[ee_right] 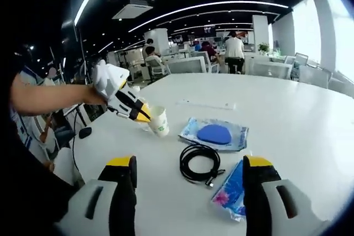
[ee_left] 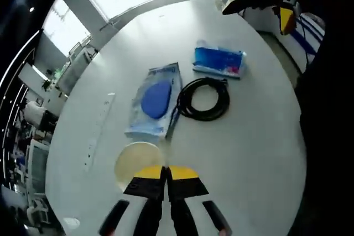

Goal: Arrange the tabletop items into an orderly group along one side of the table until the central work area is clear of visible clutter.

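My left gripper looks down on the white round table, jaws pressed together at the rim of a paper cup. The right gripper view shows that gripper held by a hand, tip on the rim of the cup. Beyond it lie a clear bag holding a blue oval pad, a coiled black cable and a blue tissue pack. My right gripper hangs open above the cable's near side, holding nothing.
A white power strip lies along the table's far part. A black mouse sits on a desk to the left. People sit at tables in the background, with chairs beyond the table's edge.
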